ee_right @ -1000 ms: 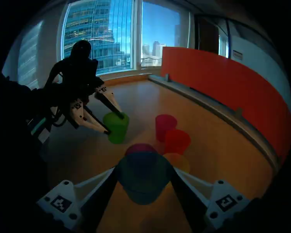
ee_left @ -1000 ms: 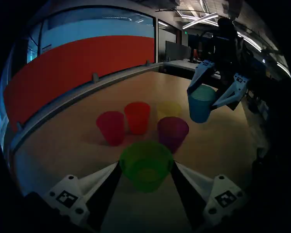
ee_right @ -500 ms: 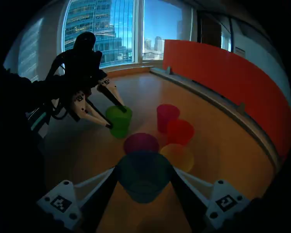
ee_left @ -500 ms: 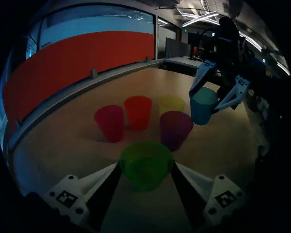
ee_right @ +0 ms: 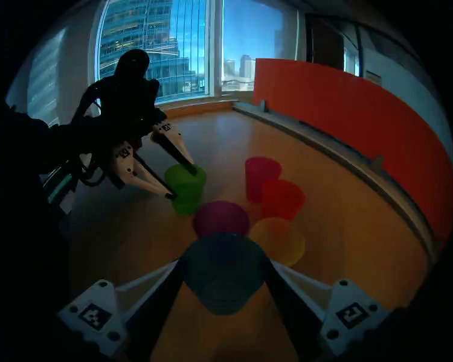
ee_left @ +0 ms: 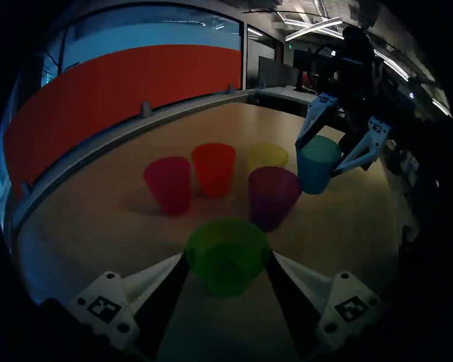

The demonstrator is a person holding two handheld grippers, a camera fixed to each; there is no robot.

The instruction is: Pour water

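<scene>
In the left gripper view my left gripper (ee_left: 227, 262) is shut on a green cup (ee_left: 228, 256), held upright above the wooden table (ee_left: 347, 211). Farther off to the right, the right gripper (ee_left: 321, 155) holds a blue cup (ee_left: 316, 163). In the right gripper view my right gripper (ee_right: 224, 271) is shut on that blue cup (ee_right: 224, 273), upright. The left gripper (ee_right: 179, 177) with the green cup (ee_right: 186, 188) shows at centre left. Between them stand a purple cup (ee_right: 221, 218), a yellow cup (ee_right: 278, 239), an orange-red cup (ee_right: 281, 198) and a pink cup (ee_right: 261, 175).
A person's dark outline (ee_right: 115, 108) stands behind the left gripper, before tall windows (ee_right: 166, 48). A red wall panel (ee_left: 118, 90) runs along the table's far side with a low rail (ee_left: 142, 120). The cups on the table also show in the left gripper view: pink (ee_left: 168, 184), orange-red (ee_left: 214, 168), yellow (ee_left: 266, 157), purple (ee_left: 272, 195).
Both held cups have drawn closer to the group of standing cups. The blue cup now sits just beside the purple and yellow cups. Both grips stay the same.
</scene>
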